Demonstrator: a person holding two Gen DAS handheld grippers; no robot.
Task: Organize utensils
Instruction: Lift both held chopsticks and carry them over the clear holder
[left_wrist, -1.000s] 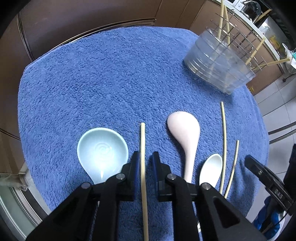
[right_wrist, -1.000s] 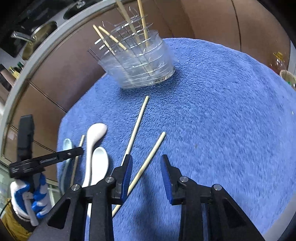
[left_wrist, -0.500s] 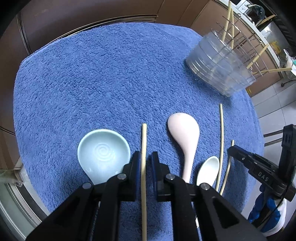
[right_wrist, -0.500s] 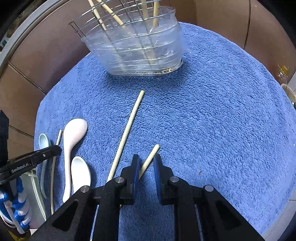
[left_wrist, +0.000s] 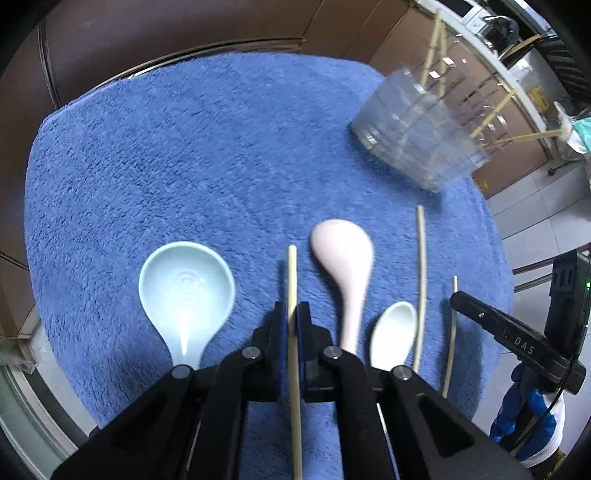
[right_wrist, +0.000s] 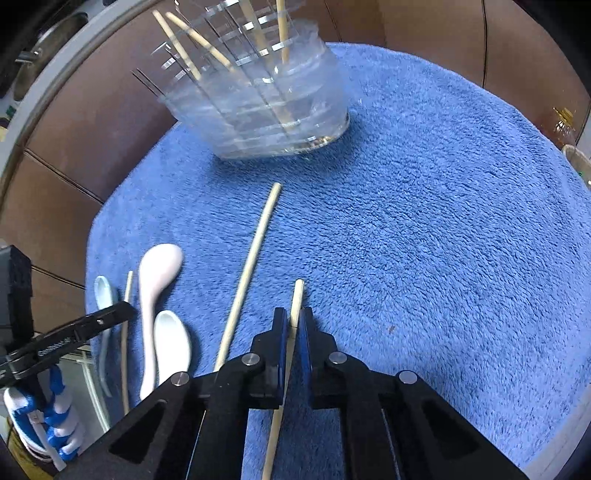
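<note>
Chopsticks are in both my tongs now. My left tongs (left_wrist: 292, 325) have just finished closing and pinch a pale wooden chopstick (left_wrist: 292, 280) partway along its length, its tip pointing toward twelve o'clock over the blue towel (left_wrist: 184, 147) that covers the bench. At ten o'clock from that grip lies a light blue spoon (left_wrist: 186, 291), bowl up; at two o'clock a pinkish spoon (left_wrist: 345, 258), and just beside its handle a small white spoon (left_wrist: 393, 332). Past those, at three o'clock, a long loose chopstick (left_wrist: 421, 280) lies on the towel.

My right tongs (right_wrist: 291, 332) have likewise just been closing and now press on a second chopstick (right_wrist: 296, 299), whose tip sticks out a short way beyond the pads toward twelve o'clock. In the left wrist view that same stick sits at three o'clock, with the right tongs coming in from the edge of the frame, held by a hand in a blue and white glove (left_wrist: 524, 417).

Farther off, a clear plastic utensil holder (right_wrist: 266, 110) stands on the towel at eleven o'clock in the right wrist view, with several chopsticks (right_wrist: 282, 33) already leaning in its slots. Brown cabinet fronts (right_wrist: 74, 122) run behind it.
</note>
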